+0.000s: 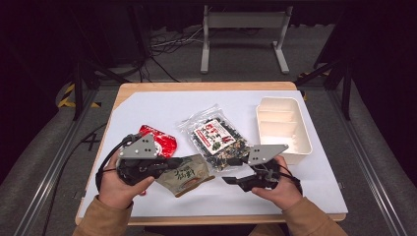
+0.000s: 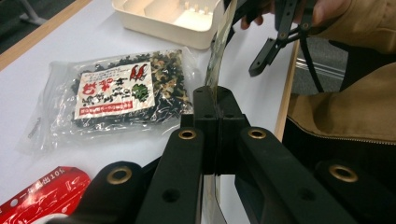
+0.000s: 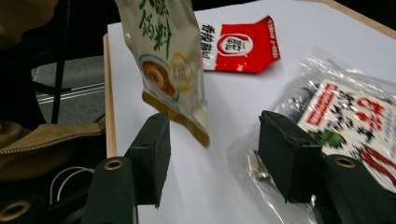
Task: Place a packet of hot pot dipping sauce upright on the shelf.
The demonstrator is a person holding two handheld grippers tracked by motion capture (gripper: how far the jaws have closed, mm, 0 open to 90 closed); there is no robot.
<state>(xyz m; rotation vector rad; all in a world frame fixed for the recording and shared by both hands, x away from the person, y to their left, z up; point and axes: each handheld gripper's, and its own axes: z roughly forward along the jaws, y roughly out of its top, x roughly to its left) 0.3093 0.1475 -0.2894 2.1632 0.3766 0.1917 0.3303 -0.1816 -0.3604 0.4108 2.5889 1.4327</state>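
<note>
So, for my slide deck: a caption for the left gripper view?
Left gripper clamps the beige printed pouch edge-on, above a clear bag of dark dried mix.

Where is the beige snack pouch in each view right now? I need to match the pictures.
High view: beige snack pouch low centre, its left end in the left gripper.
Left gripper view: seen edge-on, clamped between the shut jaws, rising up the middle.
Right gripper view: hanging at top centre, beyond the open jaws.
Shared landmark: red packet.
</note>
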